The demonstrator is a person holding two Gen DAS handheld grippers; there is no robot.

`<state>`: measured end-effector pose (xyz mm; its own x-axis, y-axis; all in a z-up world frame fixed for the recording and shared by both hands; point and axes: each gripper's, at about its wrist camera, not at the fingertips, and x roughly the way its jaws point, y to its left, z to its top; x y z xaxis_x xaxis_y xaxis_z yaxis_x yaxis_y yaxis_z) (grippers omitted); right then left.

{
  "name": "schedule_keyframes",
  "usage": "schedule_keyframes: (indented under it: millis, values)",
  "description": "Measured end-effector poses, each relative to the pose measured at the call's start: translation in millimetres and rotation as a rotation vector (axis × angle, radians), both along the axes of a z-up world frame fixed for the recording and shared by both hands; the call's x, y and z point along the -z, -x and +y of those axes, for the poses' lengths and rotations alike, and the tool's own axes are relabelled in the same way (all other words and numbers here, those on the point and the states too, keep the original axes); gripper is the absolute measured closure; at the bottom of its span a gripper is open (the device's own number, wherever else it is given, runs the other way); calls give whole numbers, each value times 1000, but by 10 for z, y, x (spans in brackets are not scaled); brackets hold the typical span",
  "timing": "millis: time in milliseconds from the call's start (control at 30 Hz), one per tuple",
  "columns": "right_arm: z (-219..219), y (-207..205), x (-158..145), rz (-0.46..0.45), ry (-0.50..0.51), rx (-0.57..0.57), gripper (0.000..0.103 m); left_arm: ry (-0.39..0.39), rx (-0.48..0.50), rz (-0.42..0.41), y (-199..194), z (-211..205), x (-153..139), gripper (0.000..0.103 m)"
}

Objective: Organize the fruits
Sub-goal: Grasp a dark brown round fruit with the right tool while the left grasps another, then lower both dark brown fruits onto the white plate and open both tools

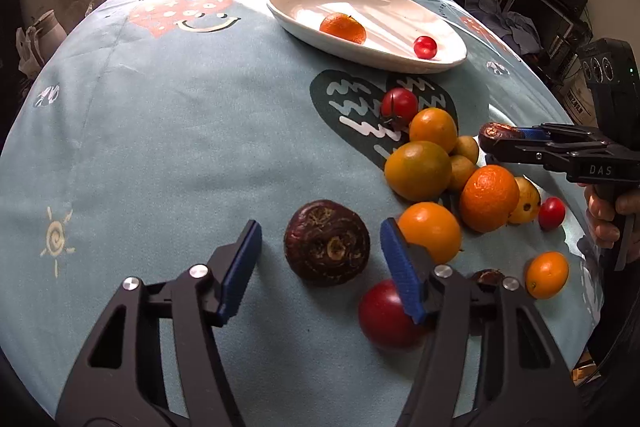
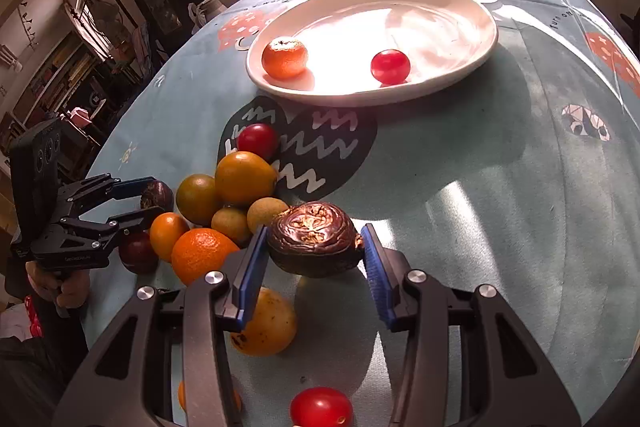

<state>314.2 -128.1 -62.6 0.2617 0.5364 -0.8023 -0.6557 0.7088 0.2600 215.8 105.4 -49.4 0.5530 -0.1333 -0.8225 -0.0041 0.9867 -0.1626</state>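
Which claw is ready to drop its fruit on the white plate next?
The right claw, probably. It already grips a brown water chestnut lifted off the cloth, with the white plate straight ahead. The left claw is open around another chestnut lying on the table.

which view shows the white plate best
The right wrist view: the white plate faces the camera almost whole, with its orange and red tomato clear. The left wrist view shows the plate farther off, narrower and more side-on.
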Motion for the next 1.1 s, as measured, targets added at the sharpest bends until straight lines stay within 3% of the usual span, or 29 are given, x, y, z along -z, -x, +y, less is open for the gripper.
schedule_keyframes:
  millis: [200,433,700,1000,1100]
  values:
    - [-8,11,-9,-7,3,5,56,55,-27,46,-21,-35,3,60]
    - [-13,23,-21,-12,-1,7,56,79,-63,46,-13,-6,3,61]
    - [-37,32,-150,-62,-67,6,56,158,-106,-67,-225,86,-295,61]
    - [-88,-198,-422,-262,-203,151,56,78,-67,-160,-901,-296,-560,61]
    - [-19,-420,-455,-277,-205,188,56,42,-31,-170,-1148,-417,-617,61]
